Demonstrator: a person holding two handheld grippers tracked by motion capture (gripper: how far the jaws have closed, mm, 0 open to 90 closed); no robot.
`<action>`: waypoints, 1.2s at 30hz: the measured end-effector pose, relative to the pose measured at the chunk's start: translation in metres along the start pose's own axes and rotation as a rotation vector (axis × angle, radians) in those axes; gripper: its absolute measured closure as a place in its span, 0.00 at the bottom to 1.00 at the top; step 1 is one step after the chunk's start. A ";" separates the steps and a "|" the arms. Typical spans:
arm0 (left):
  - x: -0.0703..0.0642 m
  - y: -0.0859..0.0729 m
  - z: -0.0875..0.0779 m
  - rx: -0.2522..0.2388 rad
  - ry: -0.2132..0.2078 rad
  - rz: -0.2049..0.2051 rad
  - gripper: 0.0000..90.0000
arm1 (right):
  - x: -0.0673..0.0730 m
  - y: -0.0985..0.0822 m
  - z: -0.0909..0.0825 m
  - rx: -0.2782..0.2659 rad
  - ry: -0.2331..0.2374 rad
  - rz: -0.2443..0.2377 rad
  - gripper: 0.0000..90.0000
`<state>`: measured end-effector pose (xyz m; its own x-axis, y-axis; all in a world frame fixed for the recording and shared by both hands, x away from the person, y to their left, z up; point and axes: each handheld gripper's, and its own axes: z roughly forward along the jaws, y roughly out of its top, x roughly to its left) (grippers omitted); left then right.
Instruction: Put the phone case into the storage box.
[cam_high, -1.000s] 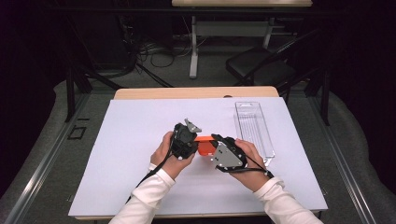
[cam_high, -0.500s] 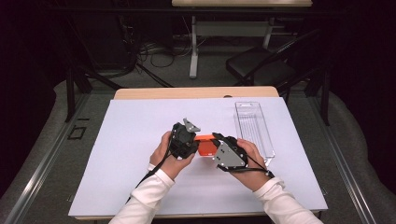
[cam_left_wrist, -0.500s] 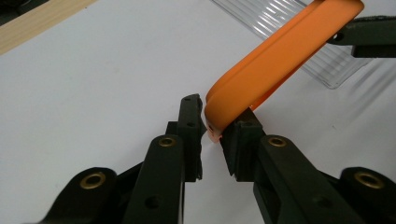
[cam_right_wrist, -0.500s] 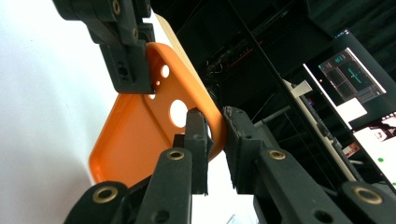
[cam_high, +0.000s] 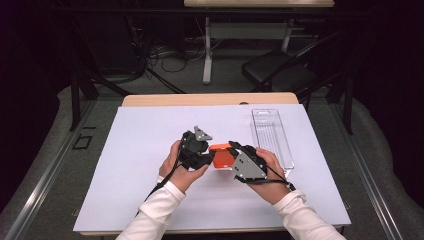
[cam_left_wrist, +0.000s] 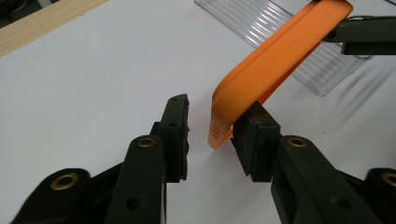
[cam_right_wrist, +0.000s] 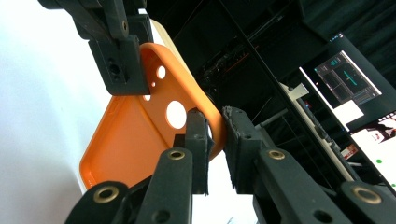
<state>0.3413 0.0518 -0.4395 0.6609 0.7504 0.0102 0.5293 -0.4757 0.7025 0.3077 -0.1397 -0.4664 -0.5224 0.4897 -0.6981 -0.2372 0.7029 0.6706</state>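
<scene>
An orange phone case (cam_high: 220, 152) hangs above the white sheet between my two grippers. My right gripper (cam_right_wrist: 215, 126) is shut on the case's rim (cam_right_wrist: 135, 140) beside the round camera hole. My left gripper (cam_left_wrist: 212, 126) stands open, and its jaws have just been opening. The case's corner (cam_left_wrist: 275, 60) sits between them, against the right jaw and clear of the left one. In the high view the left gripper (cam_high: 209, 157) is left of the case and the right gripper (cam_high: 233, 150) is right of it. The left gripper (cam_right_wrist: 119, 51) also shows at the top of the right gripper view.
A clear plastic tray (cam_high: 272, 135) lies on the white sheet (cam_high: 150, 150) just right of the hands, reaching toward the far edge. The wooden table edge (cam_high: 210, 99) runs along the back. A dark chair (cam_high: 280, 70) and cables are on the floor behind.
Both hands and the case stay in place. The left gripper's jaws look a little wider apart than before.
</scene>
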 end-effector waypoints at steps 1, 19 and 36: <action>0.001 0.000 0.000 -0.010 -0.003 0.003 0.69 | 0.000 -0.001 0.000 -0.008 -0.004 0.005 0.90; 0.019 -0.007 -0.005 -0.105 -0.065 -0.018 0.56 | -0.012 -0.009 -0.002 -0.071 -0.027 0.053 0.90; 0.034 -0.015 -0.013 -0.170 -0.098 -0.048 0.51 | -0.024 -0.018 -0.003 -0.122 -0.043 0.101 0.89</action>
<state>0.3492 0.0902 -0.4404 0.6898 0.7184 -0.0894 0.4695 -0.3499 0.8107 0.3224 -0.1662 -0.4609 -0.5133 0.5781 -0.6343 -0.2846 0.5826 0.7613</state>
